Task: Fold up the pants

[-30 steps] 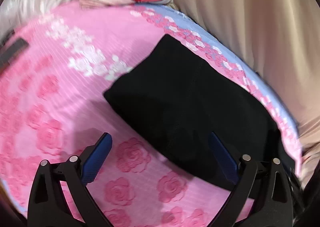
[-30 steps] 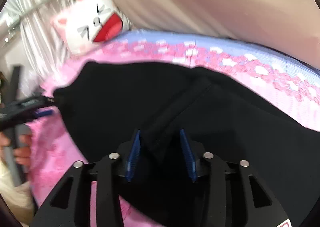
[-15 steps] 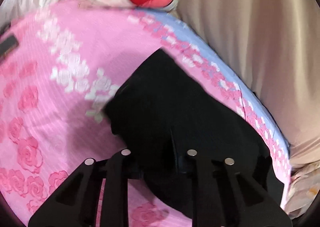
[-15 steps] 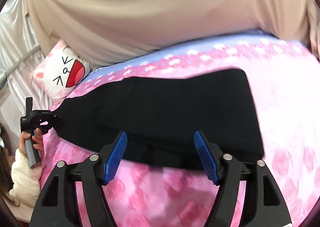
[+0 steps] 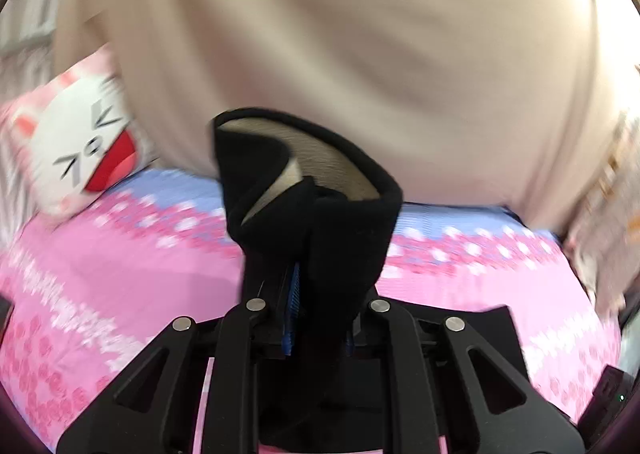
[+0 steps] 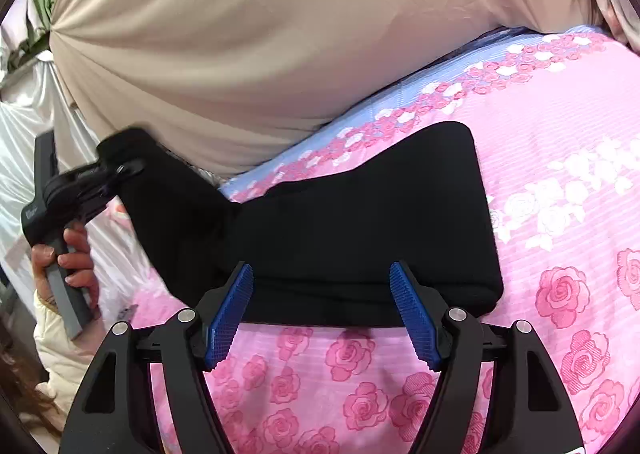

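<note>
Bed (image 6: 560,182) covered in a pink sheet printed with roses, with a band of lilac-blue along the far edge. Beyond that, a broad beige drape (image 6: 260,34) filling the far side of both views; white satin-looking cloth (image 6: 24,142) at far left. Cartoon-face pillow (image 5: 80,150) with a red mouth propped at the far left of the bed, blurred in the left wrist view.

Black pants (image 6: 360,230) spread across the bed, folded end lying flat toward the right, just past the right gripper (image 6: 322,314). Fingers (image 6: 230,310) of that gripper spread wide, blue pads bare, nothing between them, hanging over the near edge of the cloth.

Left end of the pants lifted clear of the bed, pinched in the left gripper (image 6: 120,170), gripped by a hand (image 6: 68,254) at far left. From the left wrist view, left gripper (image 5: 316,310) clamped on a bunched fold of pants (image 5: 320,214) standing up between the fingers, pale lining showing inside the curl.

Fingers largely buried in black fabric there; only a sliver of blue pad visible. Whole left view smeared by motion, print on the sheet hard to read. Small dark item at far right edge, possibly a device, cut off.
</note>
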Demonstrator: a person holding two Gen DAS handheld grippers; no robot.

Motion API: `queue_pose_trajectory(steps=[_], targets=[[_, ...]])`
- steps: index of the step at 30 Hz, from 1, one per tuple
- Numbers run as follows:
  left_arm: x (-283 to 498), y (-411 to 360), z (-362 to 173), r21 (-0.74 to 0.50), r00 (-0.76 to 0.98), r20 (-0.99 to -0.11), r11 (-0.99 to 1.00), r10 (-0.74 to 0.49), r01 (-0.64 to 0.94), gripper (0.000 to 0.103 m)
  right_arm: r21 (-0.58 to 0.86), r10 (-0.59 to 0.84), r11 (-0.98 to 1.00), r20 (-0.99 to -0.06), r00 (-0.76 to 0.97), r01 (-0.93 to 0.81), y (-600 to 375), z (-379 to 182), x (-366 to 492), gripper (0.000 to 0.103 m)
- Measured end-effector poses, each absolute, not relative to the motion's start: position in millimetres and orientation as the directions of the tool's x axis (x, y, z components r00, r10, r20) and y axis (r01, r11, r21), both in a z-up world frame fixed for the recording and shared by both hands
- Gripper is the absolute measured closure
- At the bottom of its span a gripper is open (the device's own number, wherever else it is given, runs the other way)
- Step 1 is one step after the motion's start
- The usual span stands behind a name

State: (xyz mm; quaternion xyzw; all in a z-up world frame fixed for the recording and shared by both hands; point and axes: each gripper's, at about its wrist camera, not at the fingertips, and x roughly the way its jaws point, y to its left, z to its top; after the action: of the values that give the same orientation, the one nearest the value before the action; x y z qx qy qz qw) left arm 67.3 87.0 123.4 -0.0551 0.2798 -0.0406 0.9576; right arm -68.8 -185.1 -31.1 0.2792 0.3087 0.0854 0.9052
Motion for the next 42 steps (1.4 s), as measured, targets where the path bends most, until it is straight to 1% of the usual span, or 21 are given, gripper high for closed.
queue_pose_trajectory(steps=[4, 10, 14, 18, 20, 22, 23, 24, 25, 26, 27, 29, 30, 31, 32, 34, 36, 38, 40, 41, 42], targets=[[68, 26, 120, -0.092, 0.813, -0.552, 0.983, -0.185, 0.162, 0.087, 0.596, 0.316, 0.802, -0.479, 0.819, 0.039, -196, -31, -74, 0.034], [63, -50, 96, -0.062, 0.736, -0.621, 0.953, -0.269, 0.295, 0.087, 0.668, 0.181, 0.730, -0.398, 0.899, 0.148, -228, -30, -99, 0.034], [56, -87, 72, 0.005, 0.713, -0.659, 0.946, -0.240, 0.324, 0.087, 0.737, 0.105, 0.642, -0.357, 0.928, 0.212, -252, -36, -115, 0.033], [57, -110, 38, 0.048, 0.651, -0.731, 0.936, -0.205, 0.348, 0.085, 0.766, 0.144, 0.611, -0.358, 0.922, 0.202, -257, -42, -113, 0.033], [53, -116, 24, 0.078, 0.629, -0.757, 0.930, -0.180, 0.359, 0.080, 0.757, 0.157, 0.624, -0.365, 0.918, 0.195, -257, -41, -108, 0.033], [44, -115, 14, 0.091, 0.607, -0.777, 0.924, -0.167, 0.371, 0.061, 0.747, 0.175, 0.639, -0.370, 0.912, 0.180, -253, -39, -103, 0.031], [40, -112, 13, 0.090, 0.605, -0.779, 0.925, -0.166, 0.370, 0.060, 0.748, 0.190, 0.641, -0.370, 0.910, 0.170, -252, -39, -103, 0.031], [35, -104, 15, 0.078, 0.604, -0.776, 0.922, -0.183, 0.379, 0.049, 0.749, 0.198, 0.642, -0.370, 0.907, 0.165, -251, -39, -101, 0.031], [29, -96, 20, 0.061, 0.604, -0.772, 0.922, -0.200, 0.383, 0.021, 0.750, 0.212, 0.642, -0.370, 0.905, 0.156, -250, -39, -100, 0.027], [24, -89, 25, 0.048, 0.611, -0.764, 0.925, -0.210, 0.377, 0.011, 0.754, 0.236, 0.641, -0.370, 0.899, 0.143, -250, -39, -98, 0.025], [13, -74, 36, 0.030, 0.639, -0.735, 0.931, -0.227, 0.364, 0.010, 0.755, 0.254, 0.642, -0.377, 0.891, 0.136, -248, -39, -97, 0.025], [-2, -48, 55, 0.035, 0.689, -0.688, 0.937, -0.229, 0.347, 0.009, 0.735, 0.285, 0.666, -0.409, 0.867, 0.128, -242, -37, -91, 0.025], [-6, -36, 63, 0.045, 0.713, -0.668, 0.946, -0.211, 0.321, 0.007, 0.726, 0.307, 0.678, -0.424, 0.852, 0.116, -238, -33, -87, 0.025], [-9, -21, 69, 0.054, 0.738, -0.651, 0.959, -0.178, 0.279, 0.005, 0.725, 0.336, 0.681, -0.432, 0.837, 0.102, -236, -32, -82, 0.021], [-9, -3, 72, 0.058, 0.752, -0.645, 0.973, -0.136, 0.225, 0.005, 0.730, 0.366, 0.677, -0.442, 0.819, 0.092, -233, -32, -76, 0.021], [-6, 20, 69, 0.045, 0.753, -0.651, 0.985, -0.096, 0.165, 0.005, 0.751, 0.430, 0.655, -0.465, 0.774, 0.087, -226, -36, -59, 0.021], [4, 45, 58, 0.030, 0.723, -0.689, 0.995, -0.047, 0.093, 0.005, 0.760, 0.464, 0.640, -0.498, 0.733, 0.111, -222, -44, -40, 0.021], [11, 61, 47, 0.023, 0.691, -0.723, 0.998, -0.024, 0.059, 0.005, 0.736, 0.451, 0.661, -0.546, 0.706, 0.148, -217, -48, -28, 0.021], [14, 70, 40, 0.022, 0.675, -0.738, 0.999, -0.013, 0.043, 0.005, 0.696, 0.418, 0.699, -0.584, 0.696, 0.164, -211, -46, -22, 0.022], [14, 74, 38, 0.026, 0.669, -0.744, 0.999, -0.006, 0.037, 0.005, 0.667, 0.398, 0.728, -0.601, 0.693, 0.160, -205, -43, -18, 0.033], [17, 76, 33, 0.034, 0.660, -0.751, 0.999, 0.008, 0.027, 0.005, 0.646, 0.387, 0.747, -0.615, 0.687, 0.157, -201, -42, -15, 0.048]])
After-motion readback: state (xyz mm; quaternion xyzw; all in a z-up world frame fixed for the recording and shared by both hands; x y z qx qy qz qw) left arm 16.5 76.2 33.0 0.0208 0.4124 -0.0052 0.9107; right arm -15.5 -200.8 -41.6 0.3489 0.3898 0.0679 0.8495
